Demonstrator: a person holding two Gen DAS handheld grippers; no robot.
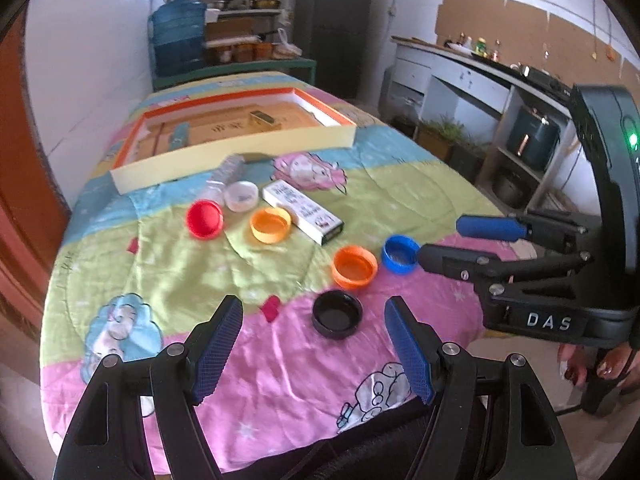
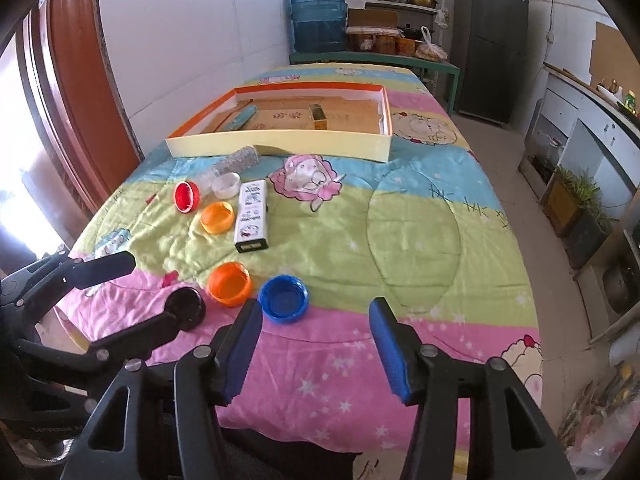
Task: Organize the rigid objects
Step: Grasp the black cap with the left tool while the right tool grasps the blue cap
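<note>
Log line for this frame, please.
left gripper: open, empty, above round black plastic cap | right gripper: open, empty, near round blue plastic cap | both caps on quilt

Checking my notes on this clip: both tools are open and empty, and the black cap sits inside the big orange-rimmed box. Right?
Not the last part: the black cap lies on the quilt near the left tool, outside the box, as the left wrist view shows. Both tools, including the right tool, are open and empty.
</note>
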